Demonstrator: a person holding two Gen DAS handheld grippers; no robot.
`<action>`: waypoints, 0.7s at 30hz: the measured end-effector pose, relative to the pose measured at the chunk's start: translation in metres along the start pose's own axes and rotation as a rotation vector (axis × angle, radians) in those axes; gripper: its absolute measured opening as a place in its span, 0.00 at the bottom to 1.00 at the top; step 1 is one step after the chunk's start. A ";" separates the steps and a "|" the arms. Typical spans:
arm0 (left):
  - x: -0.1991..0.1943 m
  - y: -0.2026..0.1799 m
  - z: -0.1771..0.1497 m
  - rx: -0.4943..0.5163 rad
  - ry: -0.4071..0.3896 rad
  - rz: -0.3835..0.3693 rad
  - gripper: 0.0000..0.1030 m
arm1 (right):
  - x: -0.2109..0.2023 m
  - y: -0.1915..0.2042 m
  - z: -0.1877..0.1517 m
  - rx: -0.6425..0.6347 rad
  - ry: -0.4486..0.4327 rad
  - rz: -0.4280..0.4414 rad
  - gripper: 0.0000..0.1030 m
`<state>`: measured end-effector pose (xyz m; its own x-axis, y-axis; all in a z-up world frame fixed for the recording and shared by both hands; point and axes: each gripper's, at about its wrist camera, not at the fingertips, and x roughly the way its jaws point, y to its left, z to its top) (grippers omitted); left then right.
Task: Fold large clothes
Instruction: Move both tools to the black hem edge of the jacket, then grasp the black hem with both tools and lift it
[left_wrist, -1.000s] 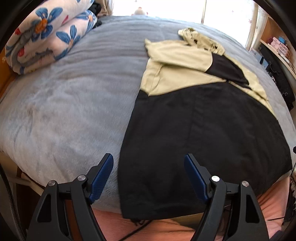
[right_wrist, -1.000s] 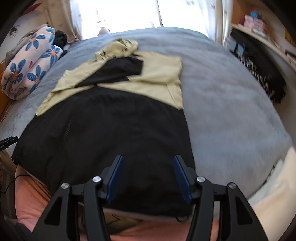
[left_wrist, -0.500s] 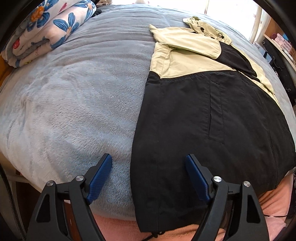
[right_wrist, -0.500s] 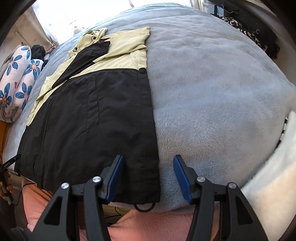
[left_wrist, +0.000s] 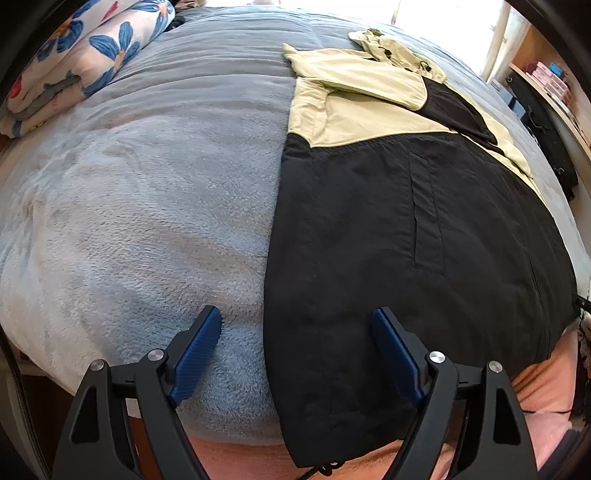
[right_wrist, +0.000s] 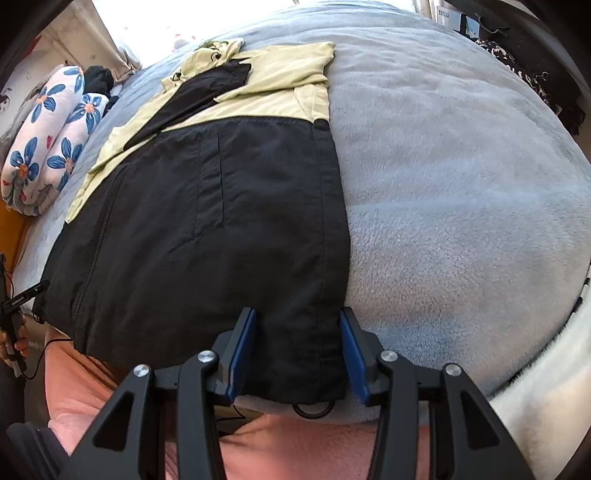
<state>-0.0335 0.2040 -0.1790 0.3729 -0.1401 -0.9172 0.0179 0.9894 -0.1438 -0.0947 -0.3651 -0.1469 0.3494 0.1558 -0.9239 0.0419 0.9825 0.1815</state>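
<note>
Left gripper (left_wrist: 297, 325) gapes over one jacket's (left_wrist: 388, 229) 7 o'clock corner; right gripper (right_wrist: 297, 325), closing, straddles its 5 o'clock corner unclamped. One blanket (left_wrist: 147, 184), one floral bundle (left_wrist: 85, 55) at 10.

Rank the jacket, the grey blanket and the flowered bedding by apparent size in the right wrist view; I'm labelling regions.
1. Grey blanket: largest.
2. Jacket: close behind; it lies nearer the camera, so the gap is unsure.
3. Flowered bedding: clearly smallest, though it sits farther off.

You are in a home bedroom: a bed under a grey fleece blanket (left_wrist: 155, 206), a rolled floral quilt (right_wrist: 48, 144), a sunlit curtained window (right_wrist: 110, 40).
</note>
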 end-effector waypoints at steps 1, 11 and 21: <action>0.001 0.000 -0.001 0.001 0.000 -0.012 0.80 | 0.002 0.002 0.001 -0.002 0.003 -0.008 0.46; 0.004 -0.020 -0.001 -0.027 0.023 -0.041 0.05 | 0.002 0.012 0.002 -0.039 -0.021 -0.043 0.15; -0.034 -0.036 -0.010 -0.081 -0.036 0.010 0.01 | -0.048 0.025 0.002 -0.044 -0.130 -0.072 0.06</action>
<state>-0.0558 0.1729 -0.1467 0.4054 -0.1271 -0.9053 -0.0610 0.9843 -0.1655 -0.1083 -0.3481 -0.0973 0.4651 0.0730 -0.8822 0.0313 0.9946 0.0988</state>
